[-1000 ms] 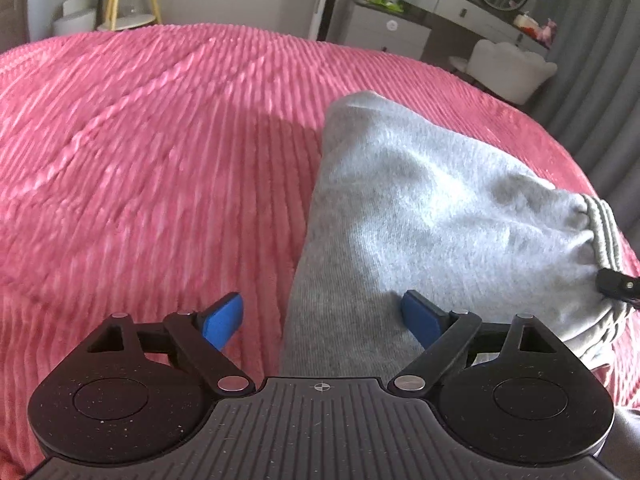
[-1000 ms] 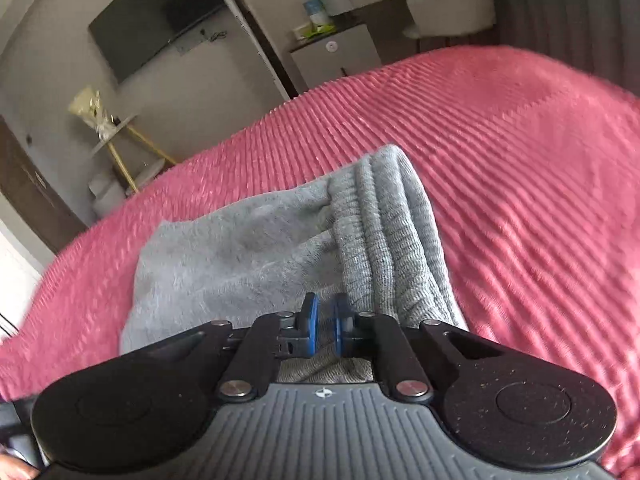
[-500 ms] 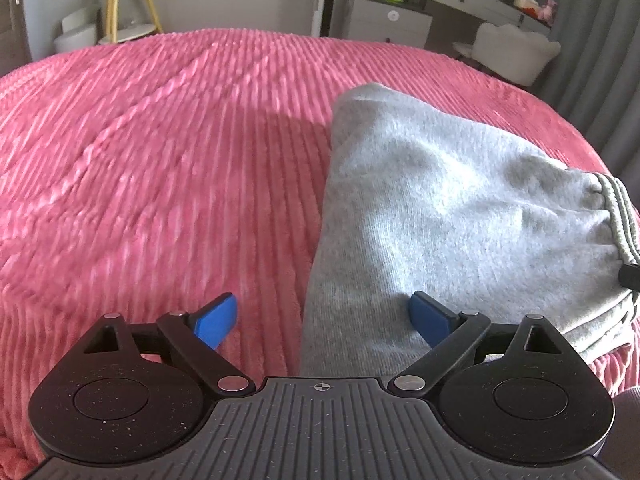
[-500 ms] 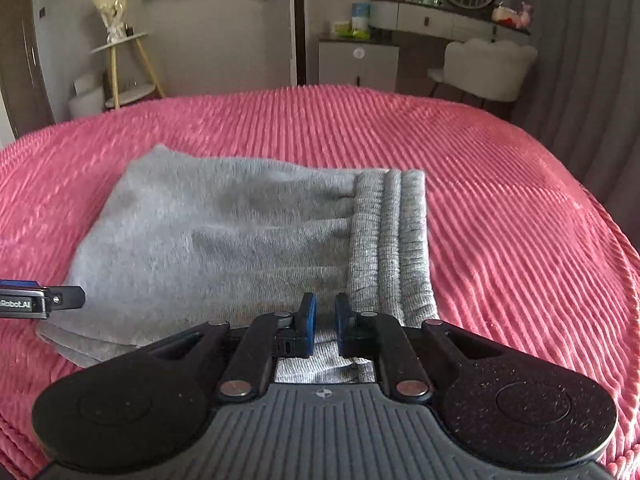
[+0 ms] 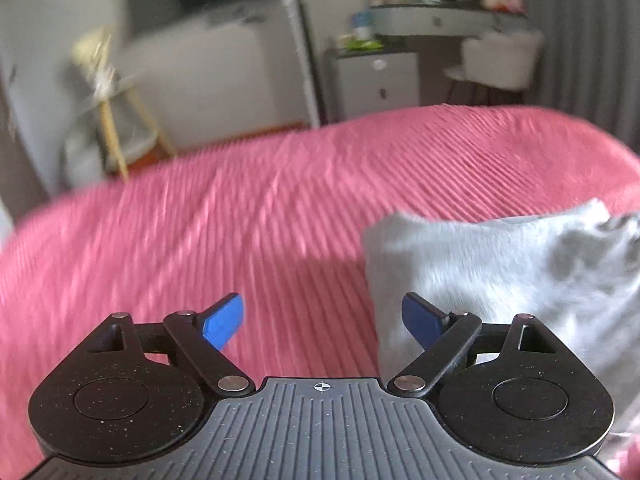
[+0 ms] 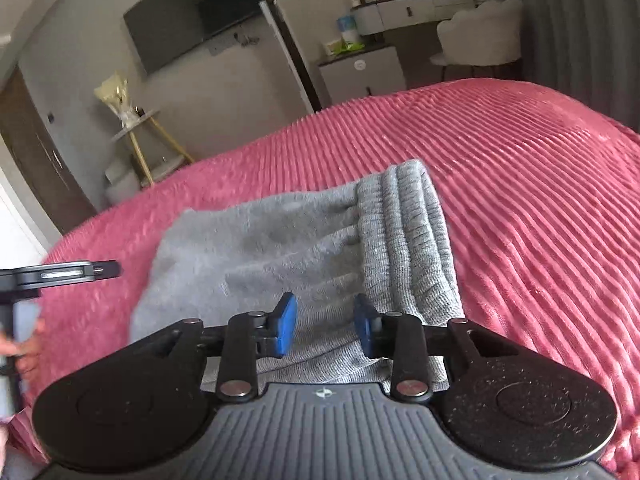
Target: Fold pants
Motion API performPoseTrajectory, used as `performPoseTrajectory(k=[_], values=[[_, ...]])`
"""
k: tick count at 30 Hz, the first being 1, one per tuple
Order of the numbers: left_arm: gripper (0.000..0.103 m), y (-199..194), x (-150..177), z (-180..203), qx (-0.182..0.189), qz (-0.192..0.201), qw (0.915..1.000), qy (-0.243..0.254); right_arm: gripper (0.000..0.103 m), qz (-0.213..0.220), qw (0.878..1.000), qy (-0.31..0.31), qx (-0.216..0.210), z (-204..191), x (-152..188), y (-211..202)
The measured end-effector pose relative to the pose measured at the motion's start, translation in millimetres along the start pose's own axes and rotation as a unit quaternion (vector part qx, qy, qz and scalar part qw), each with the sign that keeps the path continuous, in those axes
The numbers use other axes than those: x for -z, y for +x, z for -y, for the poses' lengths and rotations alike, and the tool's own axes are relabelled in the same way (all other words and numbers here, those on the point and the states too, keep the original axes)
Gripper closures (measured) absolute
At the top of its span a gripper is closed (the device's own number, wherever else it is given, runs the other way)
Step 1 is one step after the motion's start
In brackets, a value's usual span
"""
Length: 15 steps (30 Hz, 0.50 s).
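Two grippers over one folded bundle on the bed. The grey pants [image 6: 288, 248] lie folded into a compact rectangle on the pink ribbed bedspread [image 6: 540, 200], with the ribbed waistband [image 6: 408, 240] stacked along the right edge of the bundle, running from near to far.

Right gripper [image 6: 325, 328] sits at the near edge of the pants, close to the waistband end. Its blue pads [image 6: 286, 324] stand a modest way apart and the jaws are opening right now; grey cloth shows in the gap between them, but the pads are not pressing on it, so nothing is gripped.

Over on the left, in the right wrist view, the left gripper [image 6: 100, 270] pokes in from the left edge, above the bedspread just beside the left end of the bundle, and part of a hand [image 6: 24, 348] shows beneath it.

From the left wrist view, blurred, the left gripper [image 5: 323, 322] has its jaws spread wide, closing slightly, and holding nothing. Its left blue pad [image 5: 224, 326] hangs over bare bedspread [image 5: 200, 240], its right one in front of the pants [image 5: 500, 272]. The bundle fills the right side of that view.

Far beyond the bed: a small side table [image 6: 148, 140] on the left and a white chair [image 6: 480, 36] on the right.
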<state>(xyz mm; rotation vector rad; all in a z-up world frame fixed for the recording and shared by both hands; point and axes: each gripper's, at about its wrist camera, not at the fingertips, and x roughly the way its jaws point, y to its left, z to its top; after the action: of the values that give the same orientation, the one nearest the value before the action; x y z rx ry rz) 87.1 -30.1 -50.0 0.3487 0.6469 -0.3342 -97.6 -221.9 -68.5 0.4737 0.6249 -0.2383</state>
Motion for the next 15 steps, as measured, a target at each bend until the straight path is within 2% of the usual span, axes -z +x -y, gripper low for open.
performPoseTrajectory(k=[2,4,5,6,8,9,10,12,14,15], values=[[0.012,10.0,-13.8,13.2,0.008,0.004,0.9995,0.032,0.071,-0.002,1.000,0.010,-0.004,1.6,0.7,-6.9],[0.011,20.3,-26.2,23.8,0.021,0.013,0.9984,0.051,0.056,-0.001,1.000,-0.002,0.002,-0.4,2.3,-12.3],[0.011,26.4,-31.4,29.2,0.022,0.016,0.9980,0.058,0.039,0.005,1.000,-0.014,0.003,-1.7,2.7,-15.1],[0.011,33.3,-36.2,34.2,0.022,0.017,0.9976,0.064,0.032,0.011,1.000,-0.025,0.008,-3.0,3.5,-17.1],[0.011,49.4,-44.4,42.7,0.034,0.007,0.9969,0.071,0.028,0.014,0.999,-0.048,0.017,-6.5,4.2,-16.4],[0.011,58.4,-46.6,45.7,0.053,-0.007,0.9961,0.071,0.013,0.015,0.998,-0.058,0.034,-8.7,3.3,-16.6],[0.011,66.5,-47.7,48.4,0.079,-0.025,0.9940,0.071,0.006,0.022,0.996,-0.068,0.049,-10.5,2.6,-17.2],[0.012,84.6,-45.3,52.4,0.130,-0.060,0.9872,0.071,0.006,0.036,0.992,-0.095,0.073,-8.8,5.1,-13.9],[0.016,96.9,-41.8,55.5,0.135,-0.070,0.9856,0.074,0.006,-0.009,0.996,-0.061,0.066,3.2,3.6,2.4],[0.023,102.8,-41.8,54.9,0.136,-0.069,0.9857,0.071,0.006,-0.034,0.997,-0.030,0.055,12.2,3.5,12.2]])
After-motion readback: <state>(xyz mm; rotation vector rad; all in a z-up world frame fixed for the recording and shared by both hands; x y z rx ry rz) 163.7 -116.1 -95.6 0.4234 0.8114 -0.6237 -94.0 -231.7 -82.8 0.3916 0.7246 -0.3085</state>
